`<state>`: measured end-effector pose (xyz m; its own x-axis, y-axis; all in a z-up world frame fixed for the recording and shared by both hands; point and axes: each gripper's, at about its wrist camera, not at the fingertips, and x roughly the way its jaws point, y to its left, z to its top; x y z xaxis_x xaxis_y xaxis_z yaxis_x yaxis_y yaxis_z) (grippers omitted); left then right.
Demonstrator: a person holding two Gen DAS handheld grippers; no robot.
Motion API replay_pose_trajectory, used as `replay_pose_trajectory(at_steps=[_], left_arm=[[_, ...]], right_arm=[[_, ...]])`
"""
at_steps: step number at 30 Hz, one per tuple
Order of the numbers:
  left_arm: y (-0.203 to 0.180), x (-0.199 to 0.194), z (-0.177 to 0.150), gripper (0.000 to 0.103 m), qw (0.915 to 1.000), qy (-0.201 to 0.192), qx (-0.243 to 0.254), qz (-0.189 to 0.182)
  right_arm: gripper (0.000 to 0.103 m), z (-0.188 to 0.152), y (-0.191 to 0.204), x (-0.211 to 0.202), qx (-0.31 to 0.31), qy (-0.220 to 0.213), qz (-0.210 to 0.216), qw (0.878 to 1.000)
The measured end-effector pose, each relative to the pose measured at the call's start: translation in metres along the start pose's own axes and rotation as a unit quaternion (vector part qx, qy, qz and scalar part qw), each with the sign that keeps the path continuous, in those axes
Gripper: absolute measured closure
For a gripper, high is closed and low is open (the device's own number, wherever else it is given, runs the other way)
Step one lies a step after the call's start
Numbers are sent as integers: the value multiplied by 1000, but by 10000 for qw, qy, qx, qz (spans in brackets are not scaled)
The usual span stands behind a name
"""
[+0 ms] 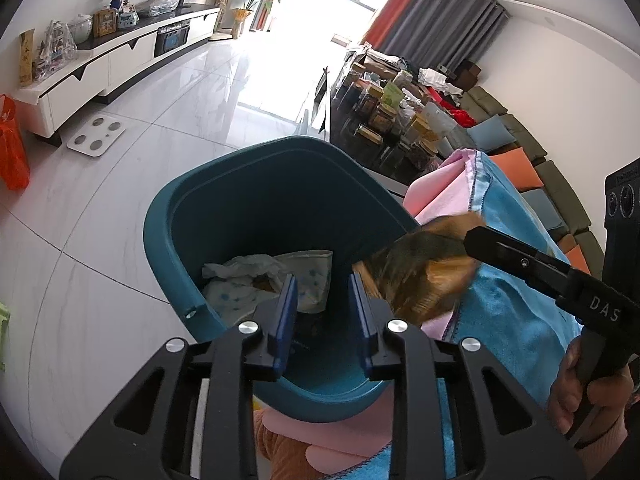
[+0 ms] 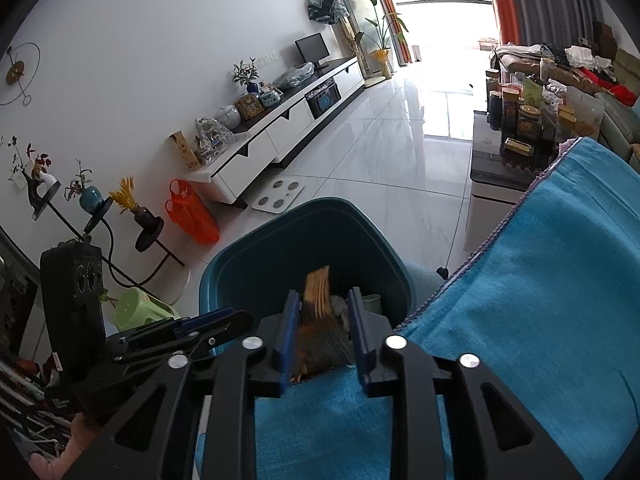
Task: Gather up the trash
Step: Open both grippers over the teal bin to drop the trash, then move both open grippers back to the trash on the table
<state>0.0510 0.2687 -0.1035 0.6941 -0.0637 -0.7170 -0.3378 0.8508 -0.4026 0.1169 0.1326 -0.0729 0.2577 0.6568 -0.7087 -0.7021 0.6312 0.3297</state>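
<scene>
The right gripper (image 2: 322, 324), fingers parted around a brown-and-black crinkled wrapper (image 2: 318, 320), hangs over the teal plastic bin (image 1: 256, 184) for dropping; the left gripper (image 1: 322, 304) gapes empty.

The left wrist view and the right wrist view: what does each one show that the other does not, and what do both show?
Only the left wrist view shows the crumpled white paper trash at the bottom of the teal plastic bin, the pink cloth, and the left gripper open and empty over the bin.

Only the right wrist view shows the round wall clock and the green plastic container.

Both show the bin, the blue cloth, the white scale, and the brown-and-black wrapper between the fingers of the right gripper.
</scene>
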Motion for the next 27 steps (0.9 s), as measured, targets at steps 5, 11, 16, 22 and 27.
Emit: replay_pose_trajectory(at_steps=[5, 11, 16, 22, 27], left_arm=[[1, -3, -2, 76, 9999, -103, 31, -22], [-8, -19, -5, 68, 9991, -331, 273, -71], [-30, -35, -11, 61, 9966, -511, 560, -307], [-69, -48, -19, 53, 9898, -622, 1041, -747], [-115, -47, -36, 51, 9788, -456, 1547, -1262]], right_arm=[[77, -1, -5, -5, 33, -61, 17, 10000], [77, -8, -12, -19, 34, -128, 64, 9999], [76, -19, -15, -48, -93, -341, 84, 9993], [69, -36, -30, -96, -141, -664, -60, 9977], [67, -60, -59, -141, 194, -965, -304, 9947]])
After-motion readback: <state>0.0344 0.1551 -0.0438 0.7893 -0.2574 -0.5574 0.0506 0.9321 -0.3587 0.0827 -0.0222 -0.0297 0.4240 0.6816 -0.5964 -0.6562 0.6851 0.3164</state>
